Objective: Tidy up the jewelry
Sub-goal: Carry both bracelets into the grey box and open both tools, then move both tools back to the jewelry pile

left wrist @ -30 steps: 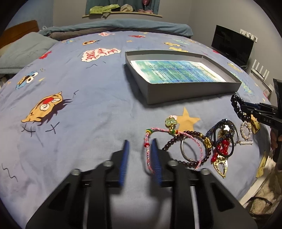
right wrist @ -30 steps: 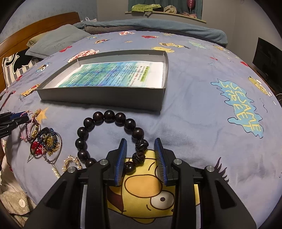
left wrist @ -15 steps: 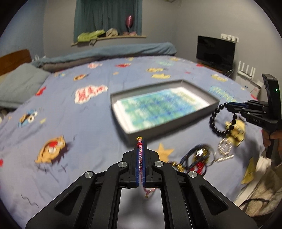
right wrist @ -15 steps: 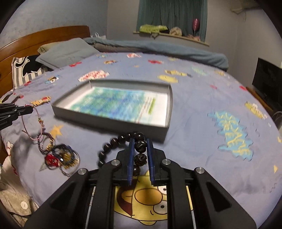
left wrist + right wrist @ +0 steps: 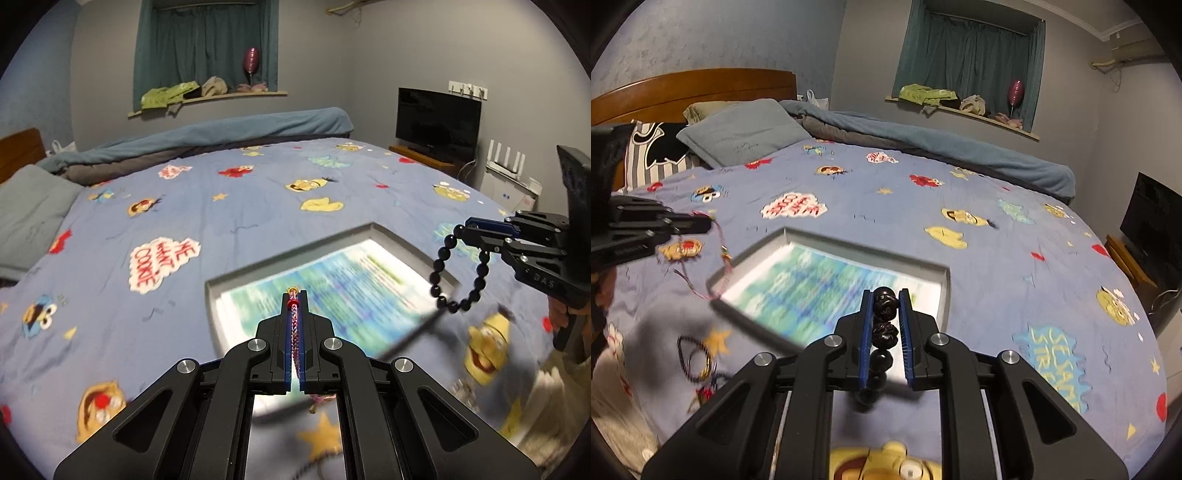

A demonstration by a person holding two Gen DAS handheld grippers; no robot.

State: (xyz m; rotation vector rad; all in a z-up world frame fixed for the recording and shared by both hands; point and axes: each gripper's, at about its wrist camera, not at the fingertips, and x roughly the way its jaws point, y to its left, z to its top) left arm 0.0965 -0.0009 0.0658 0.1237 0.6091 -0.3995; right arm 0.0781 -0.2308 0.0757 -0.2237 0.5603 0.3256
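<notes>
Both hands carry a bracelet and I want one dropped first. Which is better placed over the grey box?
Left, marginally: the left hand-held gripper with the pink braided cord bracelet sits over the shallow grey cardboard box.

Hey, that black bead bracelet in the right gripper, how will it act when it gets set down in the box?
The black bead bracelet hangs as a loose loop from the right gripper, so it is probably floppy and may swing. Its round beads look hard and smooth, so it could slide a little on the paper in the gray box.
</notes>
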